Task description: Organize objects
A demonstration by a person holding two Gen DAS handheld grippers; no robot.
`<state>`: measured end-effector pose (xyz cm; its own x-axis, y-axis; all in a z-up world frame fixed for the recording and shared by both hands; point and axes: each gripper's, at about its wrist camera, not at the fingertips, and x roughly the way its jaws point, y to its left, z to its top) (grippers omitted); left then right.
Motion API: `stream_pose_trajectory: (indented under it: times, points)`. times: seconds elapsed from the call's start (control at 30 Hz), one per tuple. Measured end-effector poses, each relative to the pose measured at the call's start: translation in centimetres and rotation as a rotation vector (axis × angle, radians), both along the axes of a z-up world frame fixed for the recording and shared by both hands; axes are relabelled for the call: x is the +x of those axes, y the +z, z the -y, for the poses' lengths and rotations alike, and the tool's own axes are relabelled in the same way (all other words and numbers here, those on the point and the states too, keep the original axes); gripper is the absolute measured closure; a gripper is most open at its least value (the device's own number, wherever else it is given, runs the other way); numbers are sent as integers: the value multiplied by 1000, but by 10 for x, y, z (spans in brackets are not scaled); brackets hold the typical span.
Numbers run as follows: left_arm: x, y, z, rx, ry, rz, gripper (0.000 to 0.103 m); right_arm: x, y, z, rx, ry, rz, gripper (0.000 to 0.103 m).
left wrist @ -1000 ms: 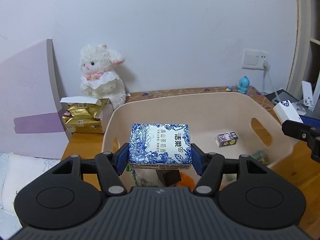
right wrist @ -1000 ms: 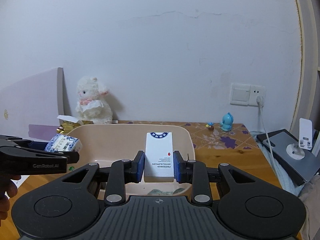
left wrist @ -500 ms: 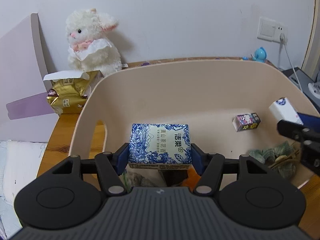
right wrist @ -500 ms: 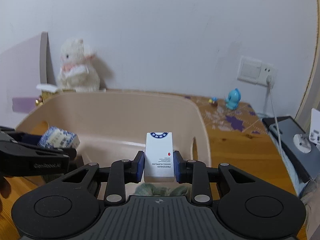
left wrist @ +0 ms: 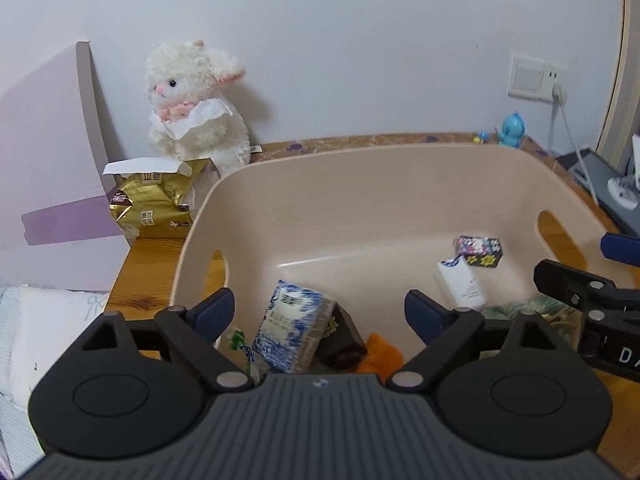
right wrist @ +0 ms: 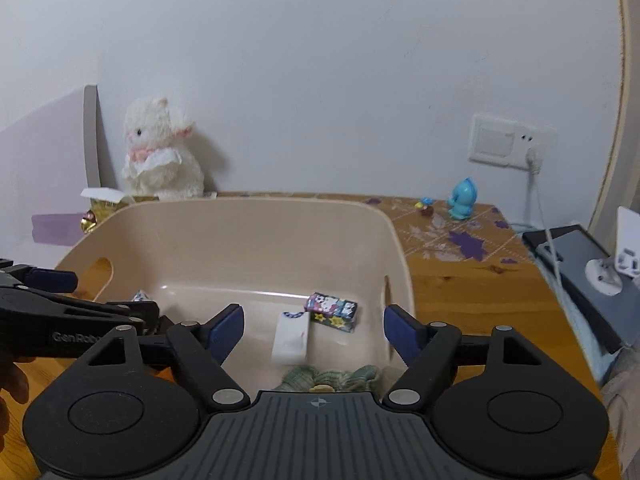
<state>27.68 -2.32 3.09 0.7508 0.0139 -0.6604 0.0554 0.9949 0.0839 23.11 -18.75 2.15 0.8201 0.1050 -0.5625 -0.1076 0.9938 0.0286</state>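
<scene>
Both grippers hang over the near edge of the beige plastic bin (left wrist: 384, 184), pointing into it, and both stand with jaws spread wide and nothing between them. The left gripper (left wrist: 319, 310) sits level above the bin's near left corner; straight beyond its fingers the blue-and-white tissue pack (left wrist: 294, 332) lies tilted inside the bin, leaning on a dark brown box (left wrist: 343, 340) with a scrap of orange (left wrist: 380, 354) beside it. The right gripper (right wrist: 314, 322) is level too, over the bin's near right part. Just past its fingers the white box (right wrist: 292, 338) rests on the bin floor, its far end touching a small colourful cartoon-printed box (right wrist: 332, 312). Green crinkled fabric (right wrist: 332, 376) bunches against the near wall under that gripper. The bin stands on a wooden table (right wrist: 472, 292). Behind it a white plush lamb (left wrist: 192, 108) sits against the wall, a gold foil bag (left wrist: 154, 204) in front of it, and a small blue figurine (right wrist: 462, 199) is near the wall socket (right wrist: 508, 145).
</scene>
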Motion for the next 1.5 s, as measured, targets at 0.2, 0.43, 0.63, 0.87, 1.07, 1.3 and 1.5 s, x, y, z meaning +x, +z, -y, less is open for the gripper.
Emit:
stream_pose_trajectory:
  times: [0.2,0.43,0.63,0.87,1.07,1.3,1.5]
  points:
    - [-22,15,-3,-8,-4,31,10,-23,15,0,0,8,30,14]
    - [-57,23,-8,-28,3,59,10,-55,23,-7,-26,6,54,13]
    - [-86,24,-14,-27,0,65,10,-81,28,-7,-7,7,53,11]
    - [-120,30,-23,-29,10,84,10,-112,26,-6,-7,1,50,11]
    - [-147,31,-26,-32,7,80,10,-139,26,-7,-9,0,51,6]
    - [-185,32,-23,-16,-4,103,10,-175,33,-3,-3,0,69,1]
    - [-208,34,-26,-39,-9,105,10,-198,40,0,-5,-1,80,0]
